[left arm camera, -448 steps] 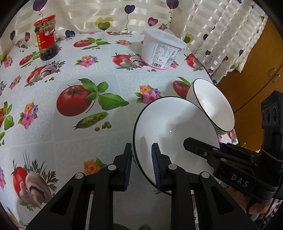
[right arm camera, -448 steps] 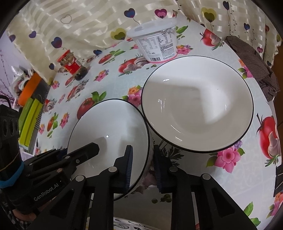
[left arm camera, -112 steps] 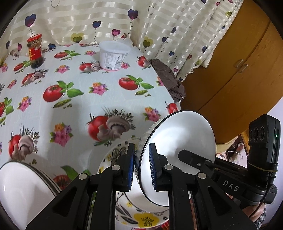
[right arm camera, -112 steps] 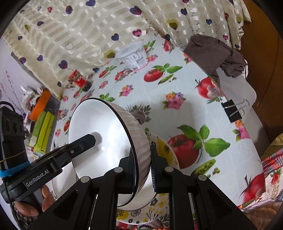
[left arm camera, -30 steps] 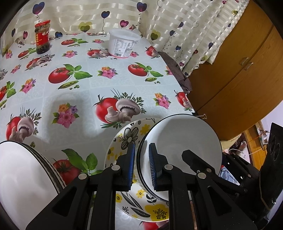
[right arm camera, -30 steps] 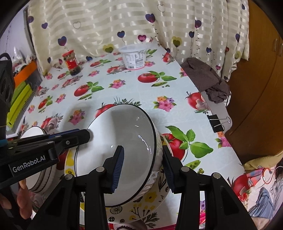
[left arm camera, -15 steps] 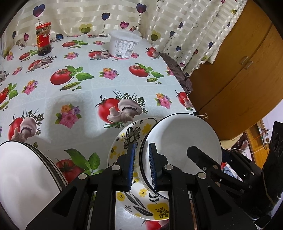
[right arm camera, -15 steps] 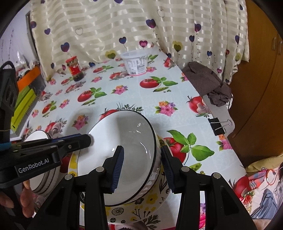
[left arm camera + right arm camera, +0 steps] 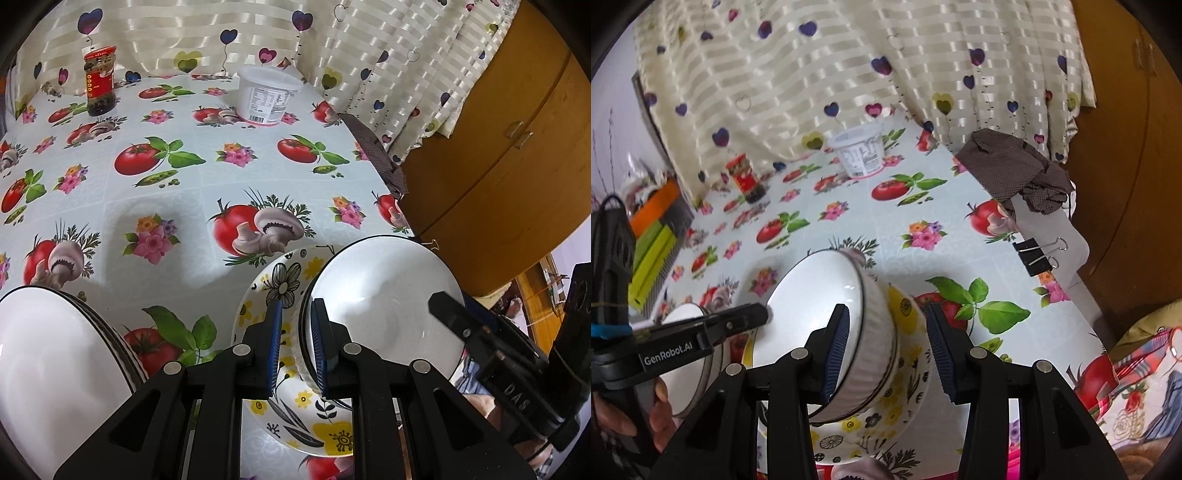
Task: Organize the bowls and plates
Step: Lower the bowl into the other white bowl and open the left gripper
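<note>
A white black-rimmed bowl point(image 9: 384, 306) sits on a flower-patterned plate point(image 9: 280, 284) near the table's front edge. My left gripper point(image 9: 294, 347) is shut on the bowl's left rim. In the right wrist view the ribbed bowl point(image 9: 875, 332) rests on the plate point(image 9: 908, 373). My right gripper point(image 9: 888, 350) is open, its jaws wide on either side of the bowl's right rim and not touching it. A stack of white plates point(image 9: 48, 354) stands at the left, also seen in the right wrist view point(image 9: 687, 354).
A white tub point(image 9: 267, 98) and a red-lidded jar point(image 9: 99, 85) stand at the back by the curtain. A brown cloth point(image 9: 1015, 170) and a binder clip point(image 9: 1039, 254) lie at the table's right edge. A wooden cabinet point(image 9: 498, 147) is to the right.
My right gripper has opened wider, let go of the bowl's rim and tilted. The bowl stays on the flowered plate, held by my left gripper.
</note>
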A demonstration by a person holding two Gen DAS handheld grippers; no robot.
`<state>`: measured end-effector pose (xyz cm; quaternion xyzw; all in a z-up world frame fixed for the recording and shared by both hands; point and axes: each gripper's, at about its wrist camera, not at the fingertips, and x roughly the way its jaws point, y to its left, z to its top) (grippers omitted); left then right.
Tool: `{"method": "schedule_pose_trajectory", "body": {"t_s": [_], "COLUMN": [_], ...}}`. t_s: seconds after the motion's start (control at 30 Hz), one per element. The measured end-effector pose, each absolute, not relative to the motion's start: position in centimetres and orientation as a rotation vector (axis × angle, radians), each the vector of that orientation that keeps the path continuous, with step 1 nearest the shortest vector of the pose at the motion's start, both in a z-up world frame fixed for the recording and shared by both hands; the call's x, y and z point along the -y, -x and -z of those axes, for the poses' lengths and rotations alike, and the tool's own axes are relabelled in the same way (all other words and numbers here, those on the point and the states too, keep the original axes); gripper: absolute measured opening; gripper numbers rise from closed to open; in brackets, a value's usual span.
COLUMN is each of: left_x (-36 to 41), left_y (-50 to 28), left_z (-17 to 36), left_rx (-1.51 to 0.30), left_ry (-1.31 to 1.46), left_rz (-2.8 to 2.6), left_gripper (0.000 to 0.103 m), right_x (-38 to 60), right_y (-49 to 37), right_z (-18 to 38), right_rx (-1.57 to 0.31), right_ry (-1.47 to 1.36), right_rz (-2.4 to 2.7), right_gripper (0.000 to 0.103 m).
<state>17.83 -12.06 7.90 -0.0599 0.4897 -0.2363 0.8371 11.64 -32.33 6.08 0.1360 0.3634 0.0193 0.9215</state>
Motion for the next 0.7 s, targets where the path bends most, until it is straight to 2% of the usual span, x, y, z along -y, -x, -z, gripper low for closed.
{"method": "schedule_pose_trajectory", "body": {"t_s": [0.4,0.7], "left_x": [12.0,11.9], "left_y": [-17.6,-16.9], "left_z": [-8.1,-8.6], "left_rx": [-1.023,-0.994], "left_ry": [0.131,0.132], "left_rz": [0.490,0.493], "left_gripper": [0.017,0.017], "right_x": [35.7,36.6], "right_y": [-11.3,-11.4], "right_z": [-3.9,-2.1], "right_rx": [-0.710,-0.713], "right_ry": [-0.518,-0.590], "right_rz": [-0.181,-0.215], "right_gripper": [0.052,0.054]}}
